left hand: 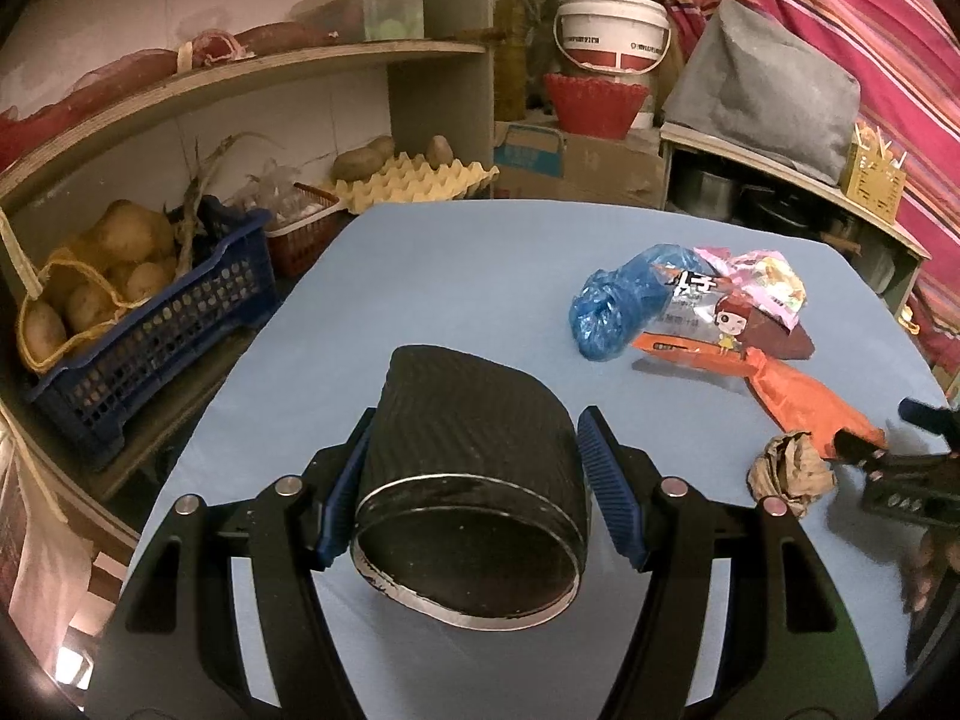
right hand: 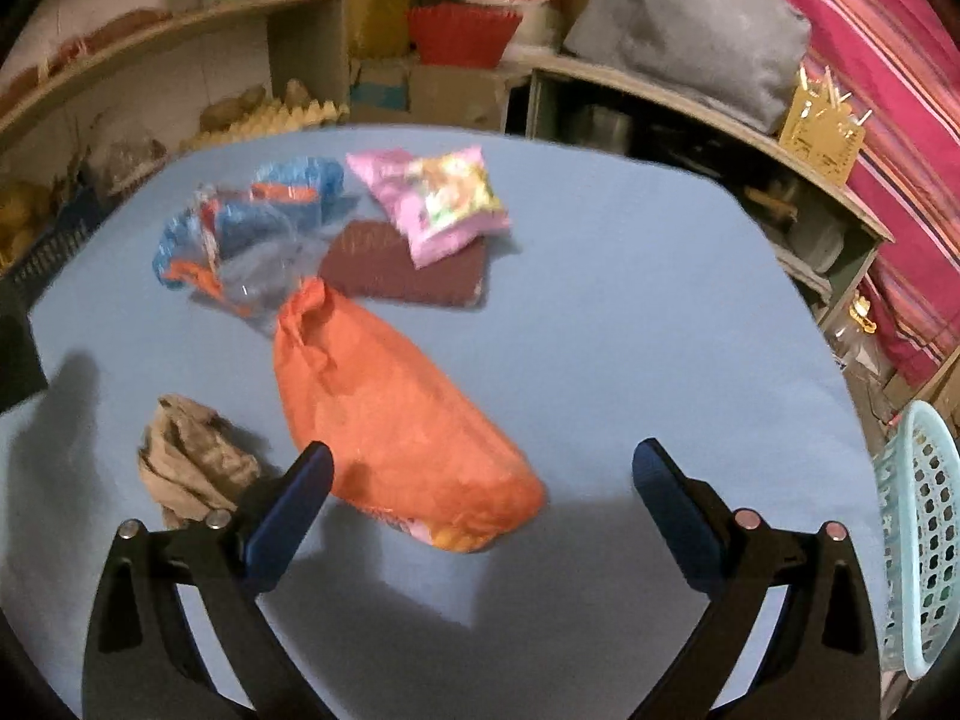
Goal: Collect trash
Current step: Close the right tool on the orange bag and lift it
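Left tongs (left hand: 474, 480): nearest to the camera, around a black bin (left hand: 474, 480). The left blue pad touches the bin. A thin gap shows at the right pad, so I cannot tell if they squeeze it.
Bin: lies tipped on the blue desk (left hand: 420, 276), its open mouth facing the camera.
Right tongs (right hand: 480, 504): wide apart, with nothing in them, just above the desk.
Orange bag (right hand: 384, 414): on the desk, its near end between the right tongs' tips.
Brown paper ball (right hand: 192, 462): just beside the orange bag, by the right tongs' left tip.
Other trash: a pink packet (right hand: 438, 198), a blue bag (right hand: 294, 192) and a dark red flat piece (right hand: 384, 270) lie further back, close together.
Basket (right hand: 924, 540): pale blue, off the desk's right edge.
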{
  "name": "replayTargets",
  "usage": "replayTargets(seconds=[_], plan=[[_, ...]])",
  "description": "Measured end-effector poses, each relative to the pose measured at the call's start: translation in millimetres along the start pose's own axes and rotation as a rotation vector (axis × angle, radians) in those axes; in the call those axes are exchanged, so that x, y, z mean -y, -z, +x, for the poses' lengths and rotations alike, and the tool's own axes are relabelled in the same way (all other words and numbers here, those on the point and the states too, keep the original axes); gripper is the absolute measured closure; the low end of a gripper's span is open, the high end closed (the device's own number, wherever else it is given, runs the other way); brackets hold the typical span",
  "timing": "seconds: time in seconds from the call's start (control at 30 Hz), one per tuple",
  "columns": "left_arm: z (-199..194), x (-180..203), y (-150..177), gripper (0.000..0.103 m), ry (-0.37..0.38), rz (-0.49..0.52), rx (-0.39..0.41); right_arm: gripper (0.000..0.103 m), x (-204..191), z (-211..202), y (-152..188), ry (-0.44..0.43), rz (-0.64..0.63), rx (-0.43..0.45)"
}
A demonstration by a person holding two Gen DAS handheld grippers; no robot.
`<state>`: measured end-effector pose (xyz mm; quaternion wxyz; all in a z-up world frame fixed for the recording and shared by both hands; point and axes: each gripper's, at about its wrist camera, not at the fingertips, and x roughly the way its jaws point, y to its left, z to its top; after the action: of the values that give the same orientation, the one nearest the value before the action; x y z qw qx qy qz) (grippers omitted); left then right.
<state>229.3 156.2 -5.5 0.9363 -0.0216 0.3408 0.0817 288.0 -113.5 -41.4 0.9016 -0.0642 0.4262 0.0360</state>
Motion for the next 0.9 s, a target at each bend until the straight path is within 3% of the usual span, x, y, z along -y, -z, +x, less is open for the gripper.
replayTargets(seconds=[0.13,0.23,0.33,0.5,0.63,0.9], plan=[[-2,2,-1,0.038,0.003,0.002,0.007,0.031,2,7,1,-0.069,0.035,-0.030],[-2,7,0,0.038,0.005,0.012,0.008,0.040,0,8,2,-0.083,0.036,-0.026],[-2,12,1,0.038,0.000,0.023,0.006,0.055,-3,5,2,-0.064,0.009,-0.009],[0,16,1,0.038,-0.008,0.028,0.000,0.069,-4,5,-2,-0.057,-0.009,-0.002],[0,15,-1,0.038,-0.007,0.027,0.000,0.091,-1,3,-4,-0.037,-0.015,0.005],[-1,21,-1,0.038,-0.015,0.035,0.004,0.095,14,-3,-6,-0.050,0.016,0.029]])
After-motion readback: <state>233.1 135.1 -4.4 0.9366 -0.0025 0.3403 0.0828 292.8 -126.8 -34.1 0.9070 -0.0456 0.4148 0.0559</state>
